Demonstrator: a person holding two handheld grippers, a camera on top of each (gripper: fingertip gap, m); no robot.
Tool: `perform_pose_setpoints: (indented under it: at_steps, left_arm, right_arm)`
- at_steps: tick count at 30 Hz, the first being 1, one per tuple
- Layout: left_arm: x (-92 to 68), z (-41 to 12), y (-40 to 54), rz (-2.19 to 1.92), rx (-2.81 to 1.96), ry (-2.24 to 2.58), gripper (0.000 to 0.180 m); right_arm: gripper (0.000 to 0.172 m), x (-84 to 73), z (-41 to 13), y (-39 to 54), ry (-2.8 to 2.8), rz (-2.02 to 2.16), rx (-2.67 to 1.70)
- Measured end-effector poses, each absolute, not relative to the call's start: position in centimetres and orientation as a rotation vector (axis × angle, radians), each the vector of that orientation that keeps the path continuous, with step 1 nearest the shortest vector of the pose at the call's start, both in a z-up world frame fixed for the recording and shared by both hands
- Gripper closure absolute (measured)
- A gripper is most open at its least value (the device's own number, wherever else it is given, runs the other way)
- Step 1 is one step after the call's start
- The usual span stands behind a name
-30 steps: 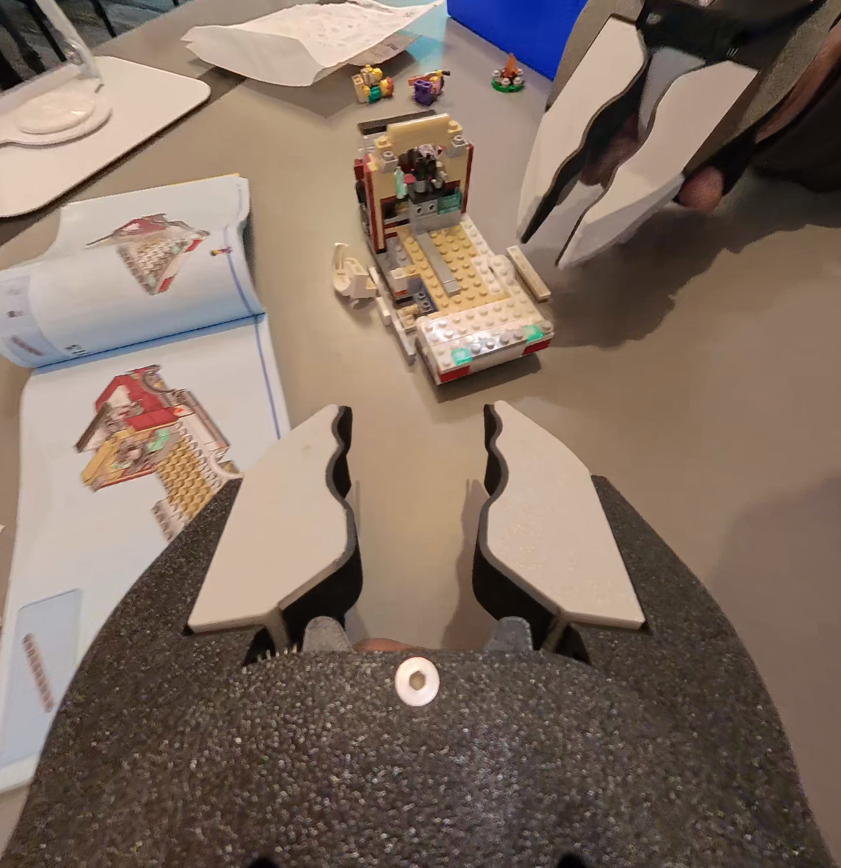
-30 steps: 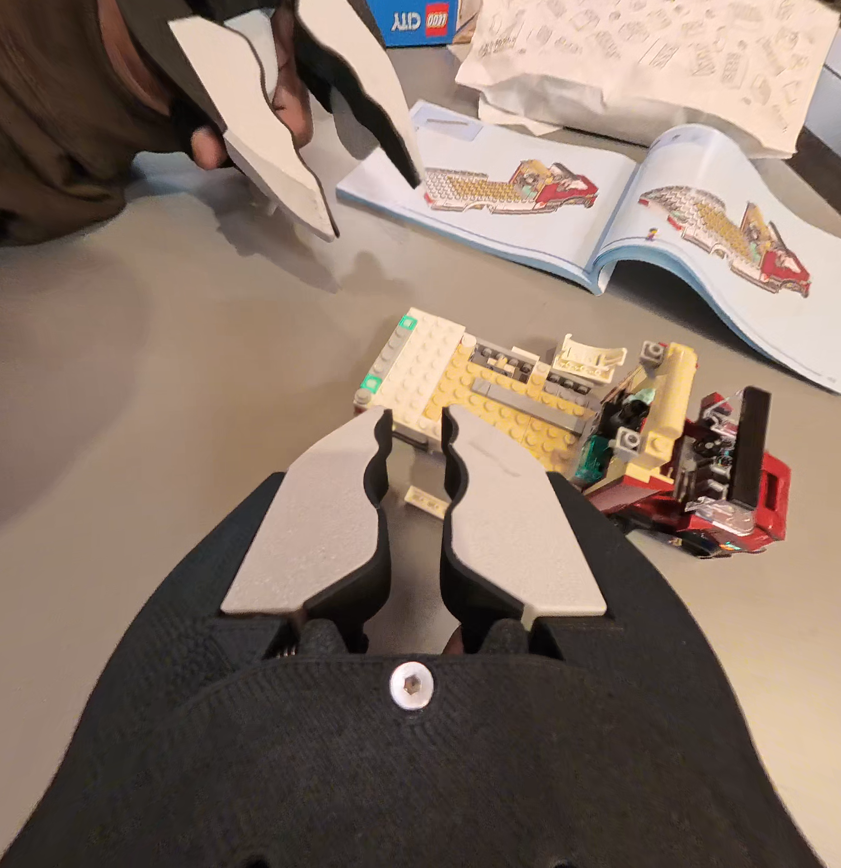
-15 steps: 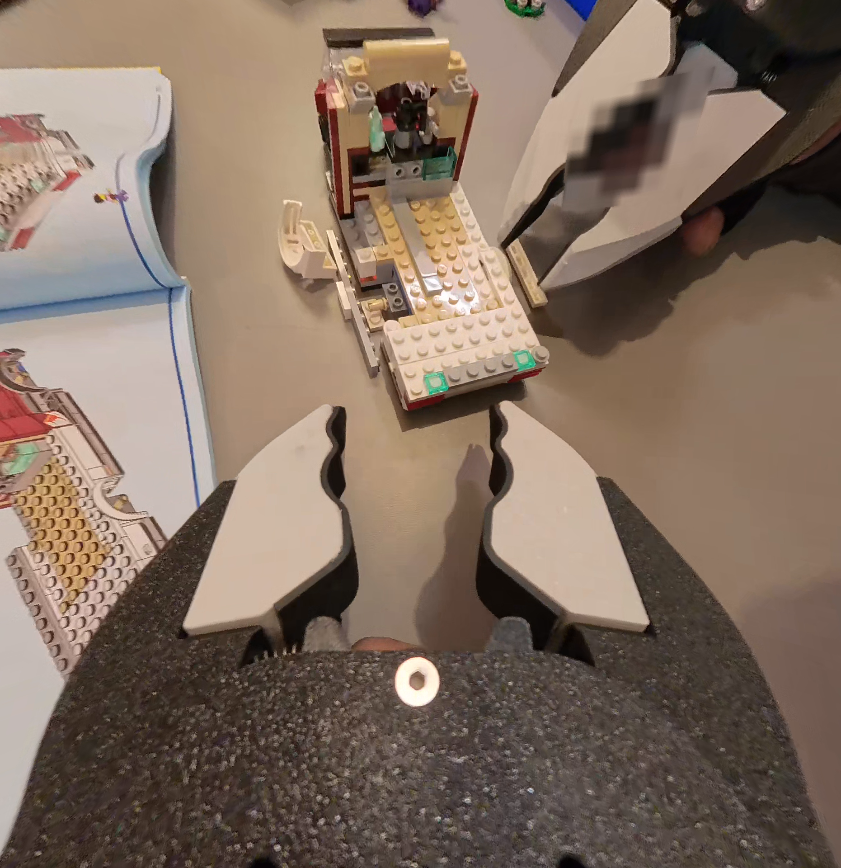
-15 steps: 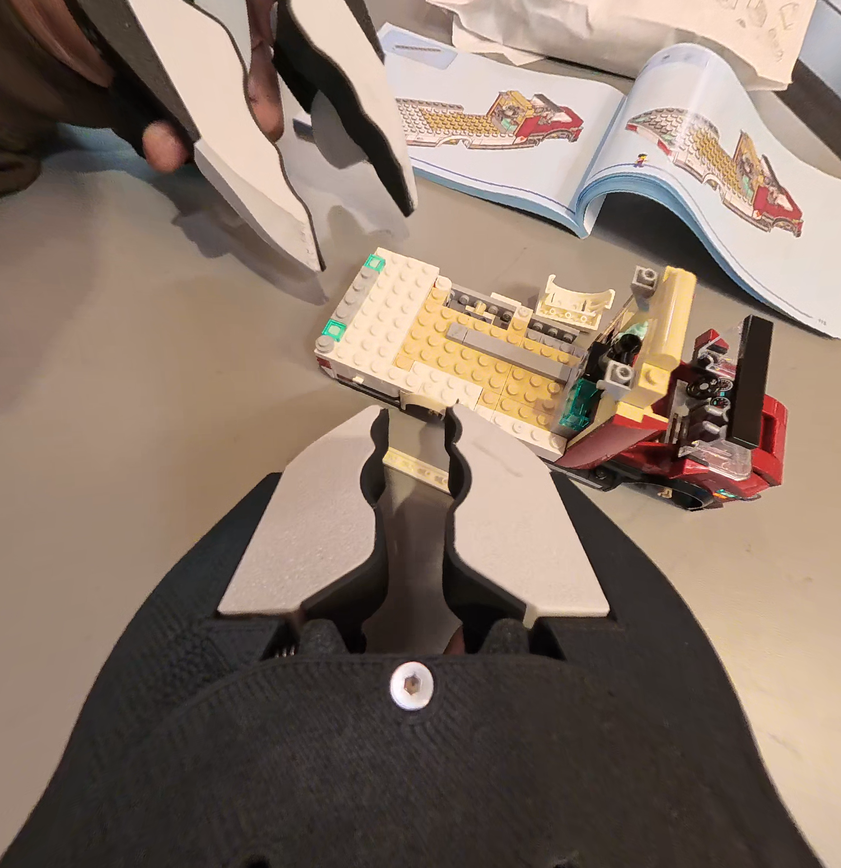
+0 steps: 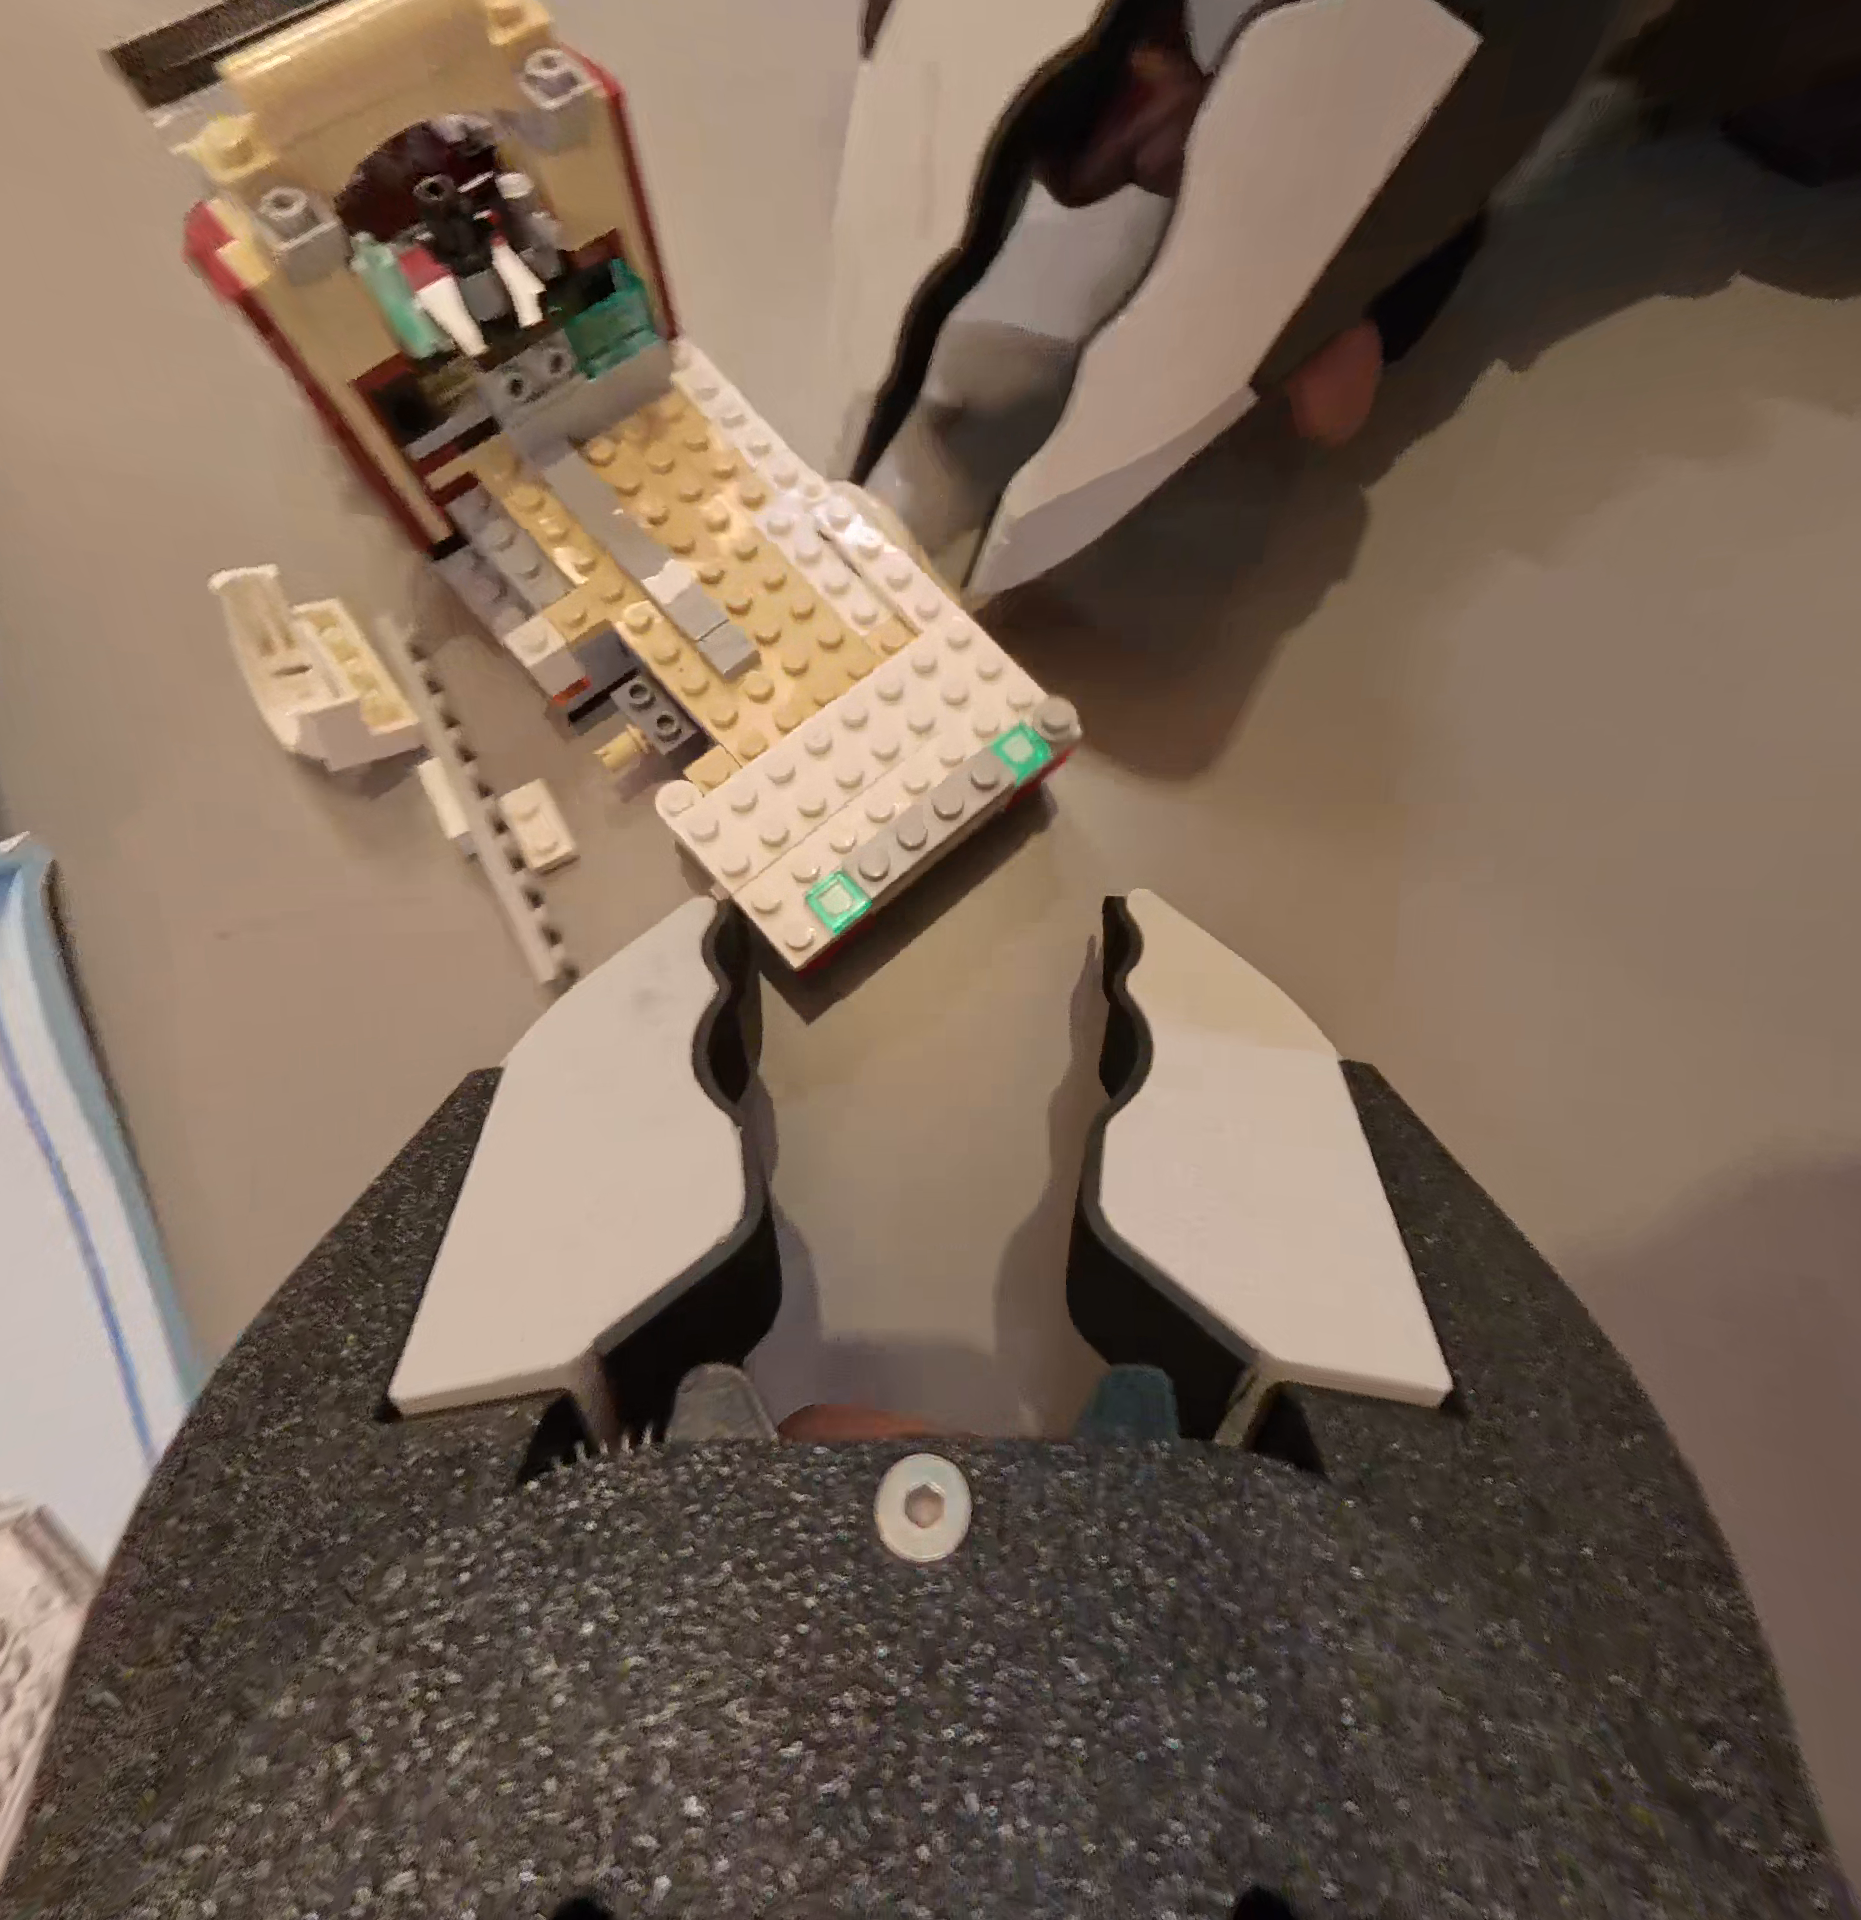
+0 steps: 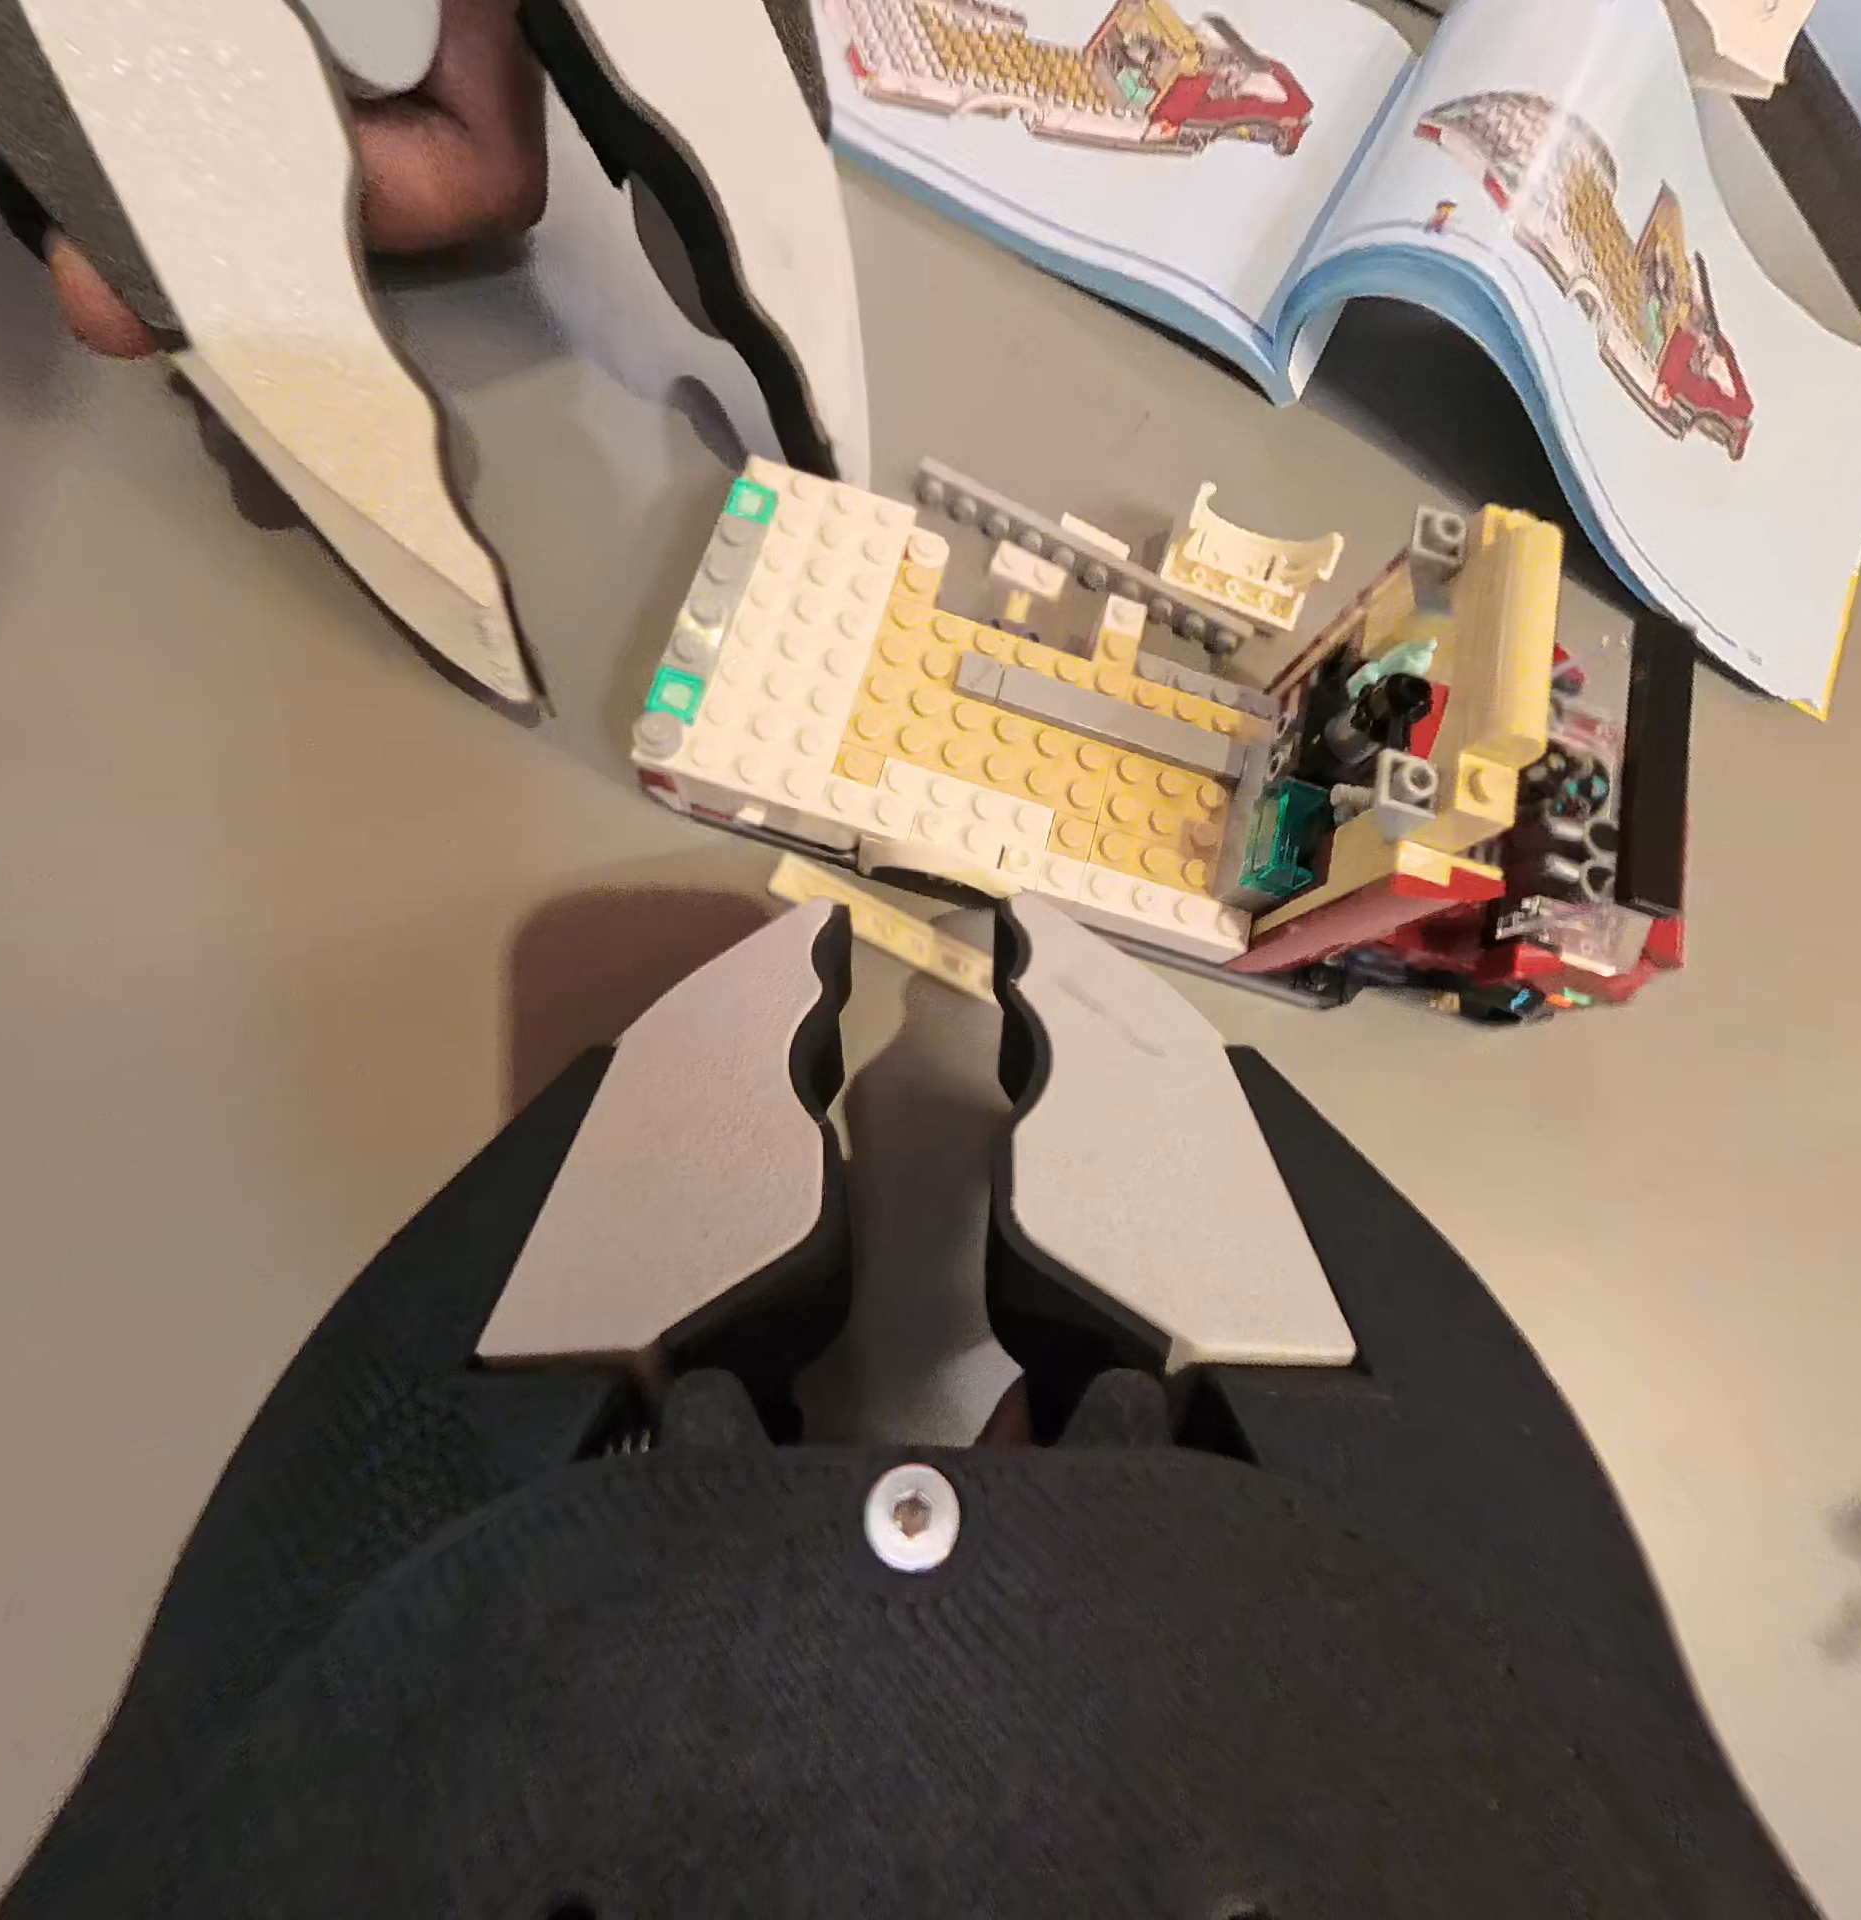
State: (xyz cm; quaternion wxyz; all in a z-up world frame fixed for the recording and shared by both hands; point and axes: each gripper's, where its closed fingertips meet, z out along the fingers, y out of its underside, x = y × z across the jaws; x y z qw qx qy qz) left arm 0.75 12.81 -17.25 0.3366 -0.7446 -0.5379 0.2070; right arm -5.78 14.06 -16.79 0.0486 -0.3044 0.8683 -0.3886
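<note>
A brick-built vehicle (image 5: 780, 644) with a tan and white studded floor and a dark red cab lies on the grey table; it also shows in the right wrist view (image 6: 957, 707). My left gripper (image 5: 915, 914) is open and empty, its left fingertip (image 5: 697, 956) just short of the model's white rear corner. It also shows in the right wrist view (image 6: 677, 577). My right gripper (image 6: 921, 914) is open. A thin cream plate (image 6: 905, 930) lies slantwise on the table at its fingertips, beside the model's near side. The right gripper also shows in the left wrist view (image 5: 921, 530).
A white curved piece (image 5: 313, 665), a long grey plate (image 5: 479, 800) and a small cream plate (image 5: 536, 826) lie loose on the model's far side from the right gripper. An open instruction booklet (image 6: 1425, 208) lies beyond them. A hand (image 6: 438, 177) holds the left gripper. Tip to tip, the grippers are about 7 centimeters apart. From the left gripper's tips to the small cream plate (image 5: 536, 826) is close to 4 centimeters. It is also in sight in the right wrist view (image 6: 1021, 563).
Both grippers have moved closer to the model. The left jaws have opened wider. The right jaws have opened a little, and the cream plate now sits at their tips.
</note>
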Motion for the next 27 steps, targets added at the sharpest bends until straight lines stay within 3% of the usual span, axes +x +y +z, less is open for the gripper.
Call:
perform_pose_setpoints:
  at_steps: [12,22,27]
  left_arm:
    - [-2.0,-14.5,15.5,0.708,-2.007,-1.091,0.125]
    - [-3.6,-14.9,17.5,0.731,-2.097,-0.84,0.161]
    - [-4.0,-15.2,17.8,0.754,-2.121,-0.828,0.17]
  right_arm:
    - [0.146,-7.0,-15.5,18.4,2.498,-1.24,-1.018]
    - [0.151,-4.0,-14.8,18.1,2.407,-1.305,-1.009]
    - [0.158,-4.0,-15.1,17.9,2.421,-1.271,-0.997]
